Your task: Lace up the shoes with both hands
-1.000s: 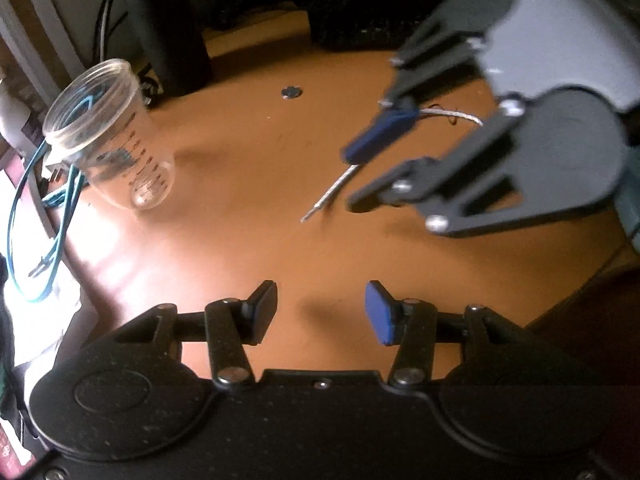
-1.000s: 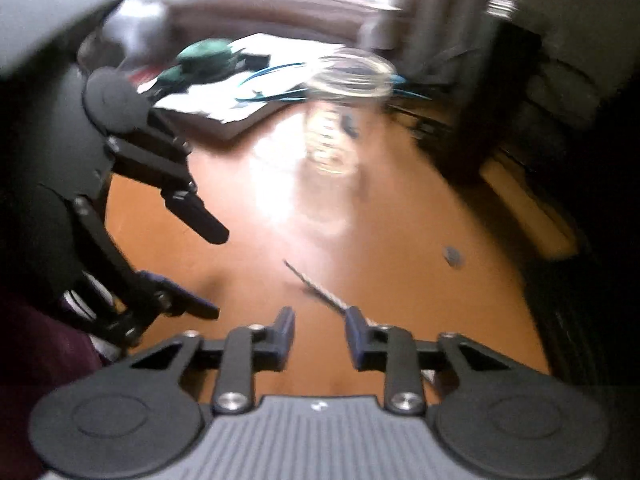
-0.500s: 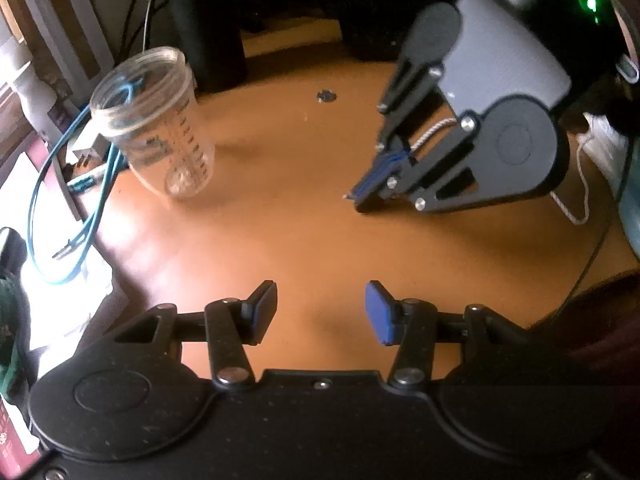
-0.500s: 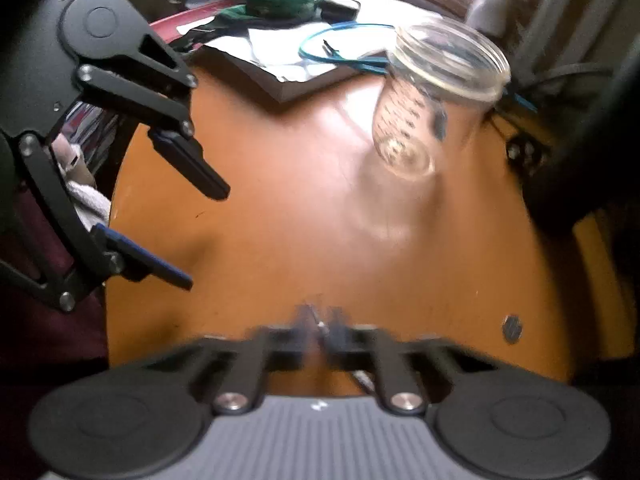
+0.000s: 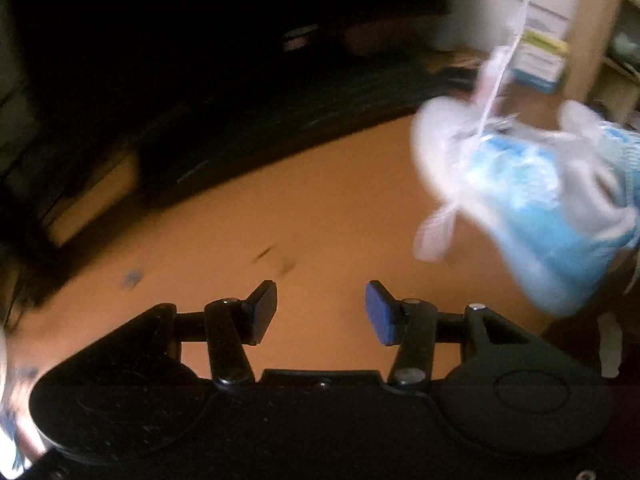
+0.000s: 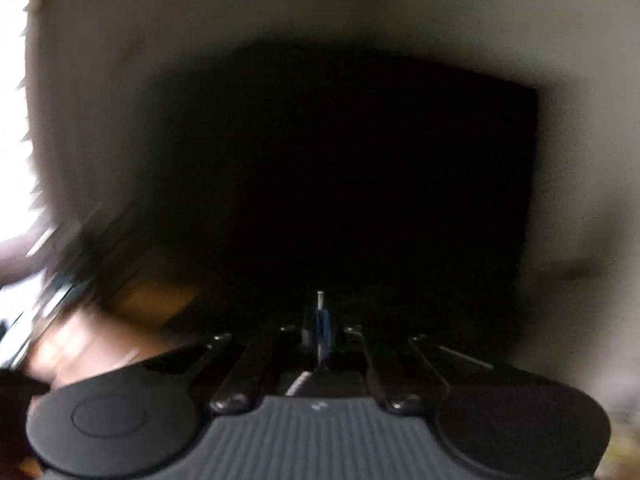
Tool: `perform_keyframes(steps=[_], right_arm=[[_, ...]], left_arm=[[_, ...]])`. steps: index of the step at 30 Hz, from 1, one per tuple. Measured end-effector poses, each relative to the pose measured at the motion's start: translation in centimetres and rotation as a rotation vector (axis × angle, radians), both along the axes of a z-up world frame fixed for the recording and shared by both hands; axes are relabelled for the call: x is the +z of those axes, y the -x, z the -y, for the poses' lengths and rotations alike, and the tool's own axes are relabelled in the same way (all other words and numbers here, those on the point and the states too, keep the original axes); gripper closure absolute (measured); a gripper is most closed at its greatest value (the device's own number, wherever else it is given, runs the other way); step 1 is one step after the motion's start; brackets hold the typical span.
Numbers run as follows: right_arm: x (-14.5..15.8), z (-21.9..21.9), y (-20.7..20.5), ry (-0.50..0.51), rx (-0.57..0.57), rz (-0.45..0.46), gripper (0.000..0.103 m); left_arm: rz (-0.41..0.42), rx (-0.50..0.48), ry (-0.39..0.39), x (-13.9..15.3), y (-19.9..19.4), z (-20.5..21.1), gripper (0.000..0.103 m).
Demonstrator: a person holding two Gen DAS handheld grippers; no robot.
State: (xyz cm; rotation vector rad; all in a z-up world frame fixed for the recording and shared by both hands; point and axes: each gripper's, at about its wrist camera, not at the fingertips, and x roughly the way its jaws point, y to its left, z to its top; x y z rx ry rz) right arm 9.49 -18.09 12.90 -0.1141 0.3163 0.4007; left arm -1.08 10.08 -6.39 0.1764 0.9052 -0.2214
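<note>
- Left gripper (image 5: 321, 311) open, nothing between the jaws, orange table (image 5: 312, 216) below
- Right gripper (image 6: 320, 322) clamped shut on the shoelace (image 6: 319, 299), white tip poking out past the pads, against a dark blurred backdrop
- Blue-and-white shoe (image 5: 536, 200) at right in left wrist view, heavily blurred, lace strand running up from it
- Shoe contact with table: cannot tell
</note>
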Motion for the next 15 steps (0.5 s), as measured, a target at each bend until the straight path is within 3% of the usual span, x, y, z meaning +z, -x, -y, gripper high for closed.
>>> perform_keyframes(steps=[2,3,6,8,11,13,15], right_arm=[[2.4,5.4,3.3,0.049,-0.186,0.135,0.101],[2.8,6.6,4.2,0.072,-0.225,0.161,0.101],[1.8,9.6,5.7,0.162,-0.231,0.101,0.101],[-2.2,8.7,5.6,0.312,-0.152,0.017,0.101],[-7.8,7.3,5.1,0.490,-0.122,-0.008,0.101],[-8.1,9.3,4.9,0.445,-0.184,-0.007,0.101],[-6.4,11.8,5.5,0.440,-0.270,0.036,0.101]], left_arm=[[0.013,-0.037,0.004,0.2,-0.4,2.2,0.055],[0.023,-0.054,0.005,0.3,-0.5,3.4,0.055],[0.056,-0.080,0.012,1.0,-1.4,5.8,0.055],[0.084,-0.099,0.015,1.8,-1.7,7.3,0.055],[0.106,-0.097,0.012,2.6,-2.2,8.9,0.055],[0.115,-0.081,0.003,2.8,-2.2,9.6,0.055],[0.116,-0.065,0.000,2.7,-2.2,9.8,0.055]])
